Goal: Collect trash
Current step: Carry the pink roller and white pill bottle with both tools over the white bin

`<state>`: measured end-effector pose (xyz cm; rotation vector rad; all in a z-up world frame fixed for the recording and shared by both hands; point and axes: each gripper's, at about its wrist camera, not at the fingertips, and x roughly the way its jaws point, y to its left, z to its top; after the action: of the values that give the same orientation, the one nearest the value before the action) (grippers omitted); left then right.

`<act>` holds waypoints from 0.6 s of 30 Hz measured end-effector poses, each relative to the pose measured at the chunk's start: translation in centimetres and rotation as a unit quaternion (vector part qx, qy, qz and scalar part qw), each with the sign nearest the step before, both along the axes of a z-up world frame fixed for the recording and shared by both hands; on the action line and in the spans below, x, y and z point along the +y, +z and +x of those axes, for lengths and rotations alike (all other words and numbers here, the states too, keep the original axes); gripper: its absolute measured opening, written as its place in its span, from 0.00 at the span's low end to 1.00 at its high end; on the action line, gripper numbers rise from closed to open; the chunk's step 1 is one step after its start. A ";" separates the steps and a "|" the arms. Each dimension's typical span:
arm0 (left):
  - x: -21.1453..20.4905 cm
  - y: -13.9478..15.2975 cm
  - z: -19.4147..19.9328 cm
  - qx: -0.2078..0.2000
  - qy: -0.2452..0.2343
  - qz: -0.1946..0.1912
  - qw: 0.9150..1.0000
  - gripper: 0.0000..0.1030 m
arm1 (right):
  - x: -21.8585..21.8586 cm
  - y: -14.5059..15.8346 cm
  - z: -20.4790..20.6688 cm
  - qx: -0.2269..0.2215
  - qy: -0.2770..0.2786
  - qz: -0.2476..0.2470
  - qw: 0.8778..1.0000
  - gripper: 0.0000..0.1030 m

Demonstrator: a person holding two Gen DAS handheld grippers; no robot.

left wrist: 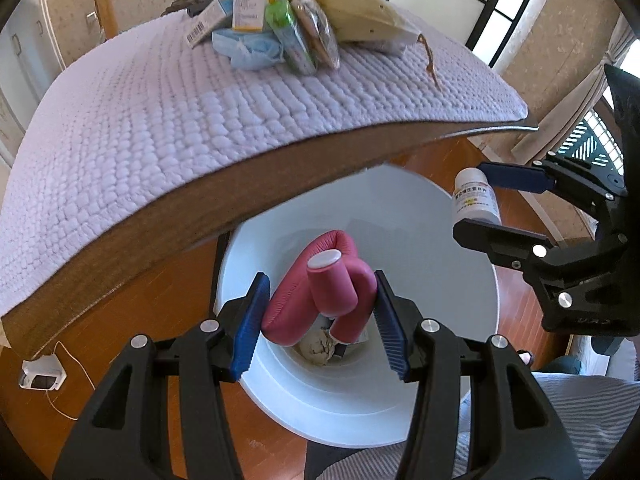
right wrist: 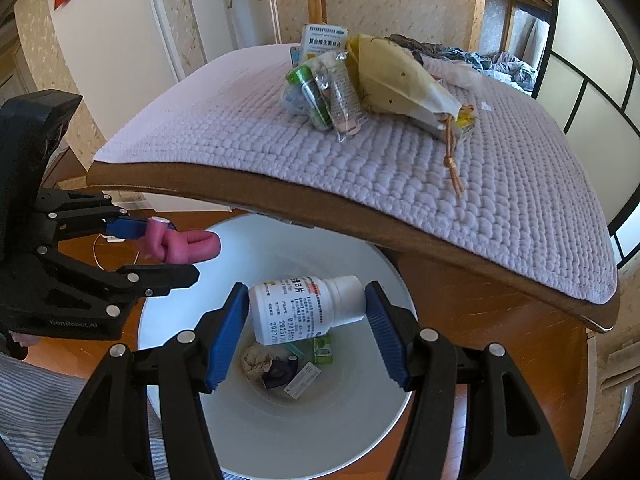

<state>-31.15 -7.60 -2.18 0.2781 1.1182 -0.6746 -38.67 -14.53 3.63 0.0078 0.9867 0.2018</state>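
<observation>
My left gripper [left wrist: 318, 318] is shut on a bent pink tube with a white cap [left wrist: 320, 296], held over the white trash bin [left wrist: 460, 280]. It also shows in the right wrist view [right wrist: 182, 246]. My right gripper [right wrist: 306, 326] is shut on a white pill bottle [right wrist: 300, 308], held sideways over the same bin [right wrist: 360, 420]; the bottle also shows in the left wrist view [left wrist: 476, 200]. Crumpled paper [right wrist: 256, 360], a green wrapper [right wrist: 322, 346] and a white card [right wrist: 302, 380] lie at the bin's bottom.
A table with a lilac knitted cover [right wrist: 400, 168] overhangs the bin. On it lies a pile: medicine boxes [right wrist: 324, 42], a green bottle in plastic [right wrist: 316, 96], a yellow paper bag [right wrist: 392, 76], a blue mask [left wrist: 248, 48]. Wooden floor [right wrist: 500, 328] surrounds the bin.
</observation>
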 end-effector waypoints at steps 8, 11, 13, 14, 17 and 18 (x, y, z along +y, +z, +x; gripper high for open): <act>-0.3 -1.7 -0.3 0.012 0.001 0.017 1.000 0.52 | 0.3 -0.9 0.4 0.011 0.001 -0.001 1.000 0.58; -0.4 -2.4 -0.5 0.016 0.001 0.023 1.000 0.52 | 0.6 -1.5 0.4 0.014 0.001 -0.002 1.000 0.58; -0.6 -2.8 -0.5 0.018 0.001 0.026 0.999 0.52 | 0.8 -1.9 0.4 0.017 0.000 -0.002 1.000 0.58; -0.7 -3.0 -0.5 0.020 0.001 0.028 0.999 0.52 | 0.9 -2.1 0.4 0.018 -0.001 -0.001 1.000 0.58; -0.8 -3.9 -0.6 0.023 0.002 0.032 0.999 0.52 | 1.0 -2.6 0.5 0.023 -0.002 0.000 1.000 0.58; -0.9 -4.1 -0.6 0.024 0.002 0.033 0.999 0.52 | 1.0 -2.7 0.5 0.024 -0.002 0.000 1.000 0.58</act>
<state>-31.74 -8.48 -6.24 0.3182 1.1872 -0.6448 -38.13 -13.57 0.88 0.0148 1.0338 0.1977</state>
